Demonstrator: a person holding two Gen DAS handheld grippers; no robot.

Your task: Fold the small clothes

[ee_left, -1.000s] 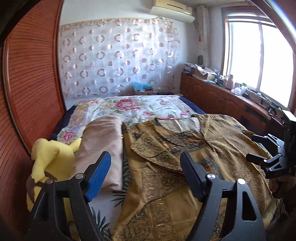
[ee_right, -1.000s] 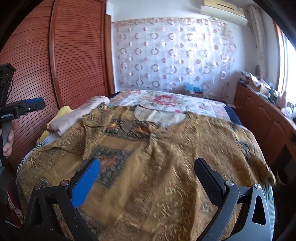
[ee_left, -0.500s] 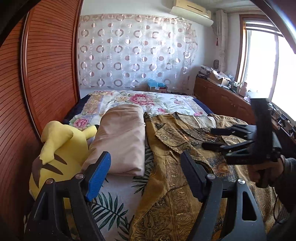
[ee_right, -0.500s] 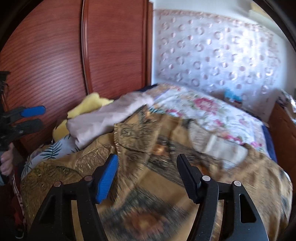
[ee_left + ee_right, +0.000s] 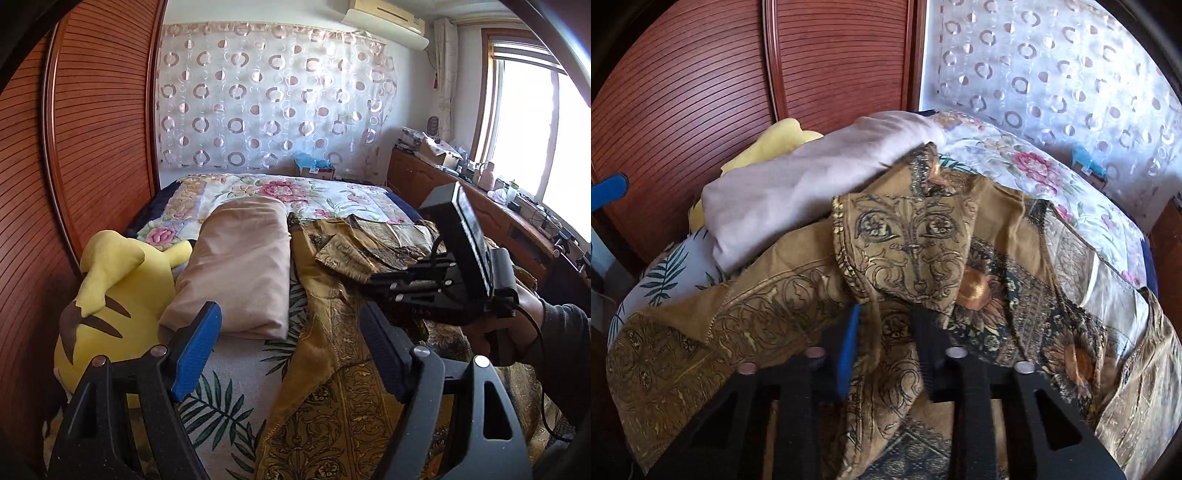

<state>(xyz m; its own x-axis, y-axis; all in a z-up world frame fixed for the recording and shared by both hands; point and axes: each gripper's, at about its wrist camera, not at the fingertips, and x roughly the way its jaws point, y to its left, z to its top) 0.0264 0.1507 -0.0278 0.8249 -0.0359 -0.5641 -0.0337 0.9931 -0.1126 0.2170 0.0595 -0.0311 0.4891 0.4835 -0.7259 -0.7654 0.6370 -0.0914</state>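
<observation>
A gold-brown patterned shirt (image 5: pixel 347 398) lies spread on the bed, also filling the right wrist view (image 5: pixel 908 243). My right gripper (image 5: pixel 884 321) is shut on a fold of the shirt just below its folded-over sleeve; it shows in the left wrist view (image 5: pixel 373 277) at the shirt's collar area. My left gripper (image 5: pixel 291 339) is open and empty, above the shirt's left edge and the leaf-print sheet.
A folded beige cloth (image 5: pixel 240 266) lies left of the shirt, beside a yellow plush toy (image 5: pixel 114 295). A wooden slatted wardrobe (image 5: pixel 92 147) runs along the left. A floral quilt (image 5: pixel 280 192) covers the far bed. A cluttered wooden cabinet (image 5: pixel 498 221) stands under the window on the right.
My right gripper has moved forward and left over the shirt and closed on a fold of it. My left gripper has stayed open, its view swinging left.
</observation>
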